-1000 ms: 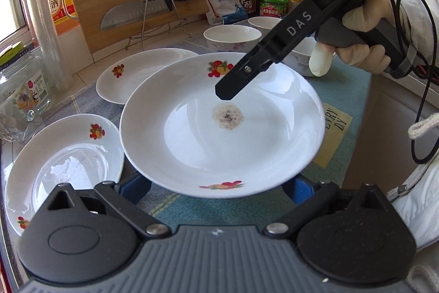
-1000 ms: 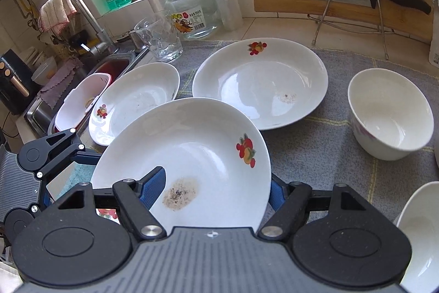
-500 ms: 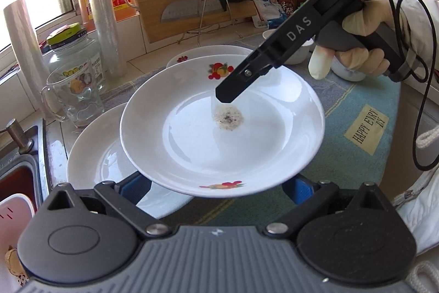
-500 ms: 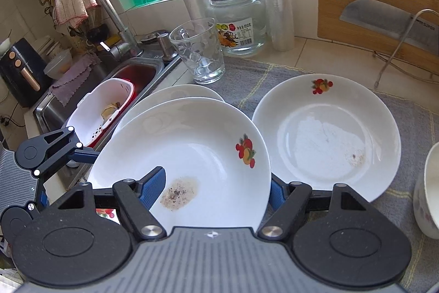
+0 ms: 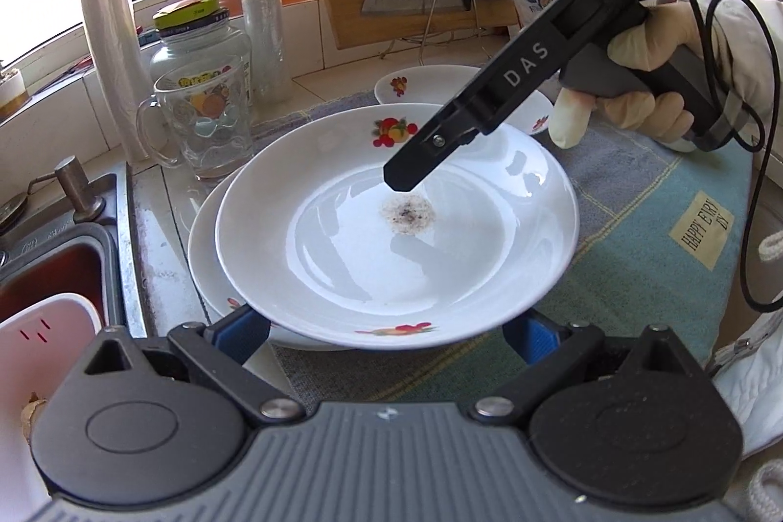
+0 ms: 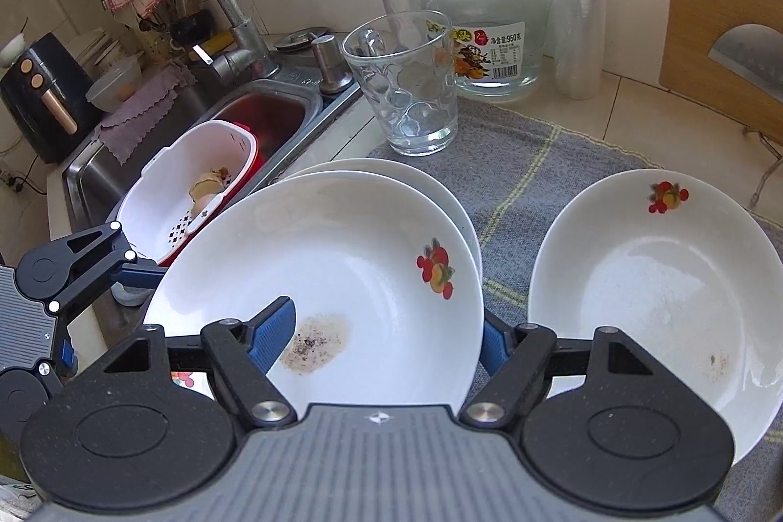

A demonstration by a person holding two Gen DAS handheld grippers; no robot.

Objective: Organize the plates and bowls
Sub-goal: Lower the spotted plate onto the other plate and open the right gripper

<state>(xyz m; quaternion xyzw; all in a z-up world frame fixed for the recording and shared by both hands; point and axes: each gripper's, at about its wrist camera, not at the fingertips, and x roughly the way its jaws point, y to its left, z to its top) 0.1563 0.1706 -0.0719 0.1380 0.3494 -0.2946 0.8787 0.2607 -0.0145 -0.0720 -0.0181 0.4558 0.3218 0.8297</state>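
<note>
Plate held over a second plate beside the sink.
From the left: the sink (image 6: 293, 86) holds a white basket (image 6: 195, 165). The left gripper (image 5: 384, 329) stands wide, its fingers under the near rim of the plate (image 6: 342, 258); contact cannot be confirmed. The right gripper (image 6: 381, 338) clamps the plate's rim, one finger on the stained inner face and one beneath. The plate is tilted above the second plate (image 6: 391, 170) at the edge of the mat (image 6: 528, 160). A third plate (image 6: 651, 277) lies further right.
</note>
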